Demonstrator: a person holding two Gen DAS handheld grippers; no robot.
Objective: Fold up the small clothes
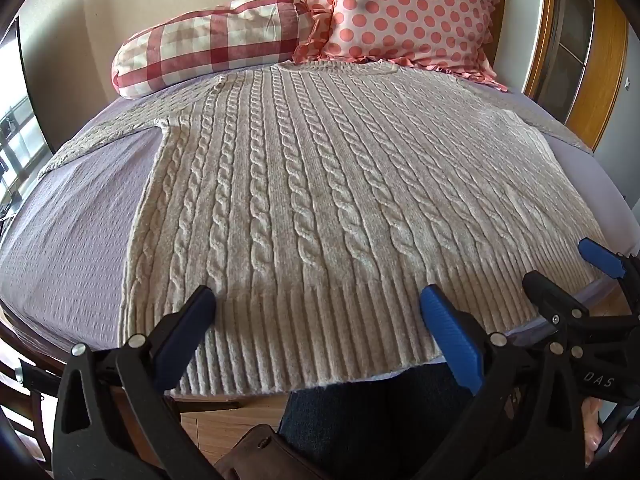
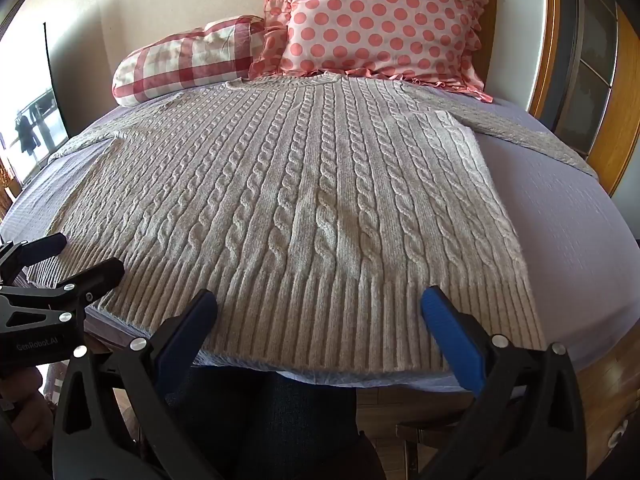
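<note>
A cream cable-knit sweater [image 1: 320, 184] lies flat on the lilac bed cover [image 1: 68, 232], collar far, ribbed hem at the near edge. It also shows in the right wrist view [image 2: 304, 208]. Its sleeves spread out to the left [image 1: 104, 132] and to the right [image 2: 532, 132]. My left gripper [image 1: 318, 300] is open and empty, just above the hem's left half. My right gripper [image 2: 320, 300] is open and empty, above the hem's right half. Each gripper shows in the other's view: the right one [image 1: 560, 260] and the left one [image 2: 88, 256].
A red checked bolster [image 1: 208, 44] and a pink dotted cushion [image 1: 404, 12] lean at the bed's far end. A wooden frame [image 1: 600, 80] stands at the right. The person's legs in dark jeans [image 2: 280, 420] are at the bed's near edge, over wooden floor.
</note>
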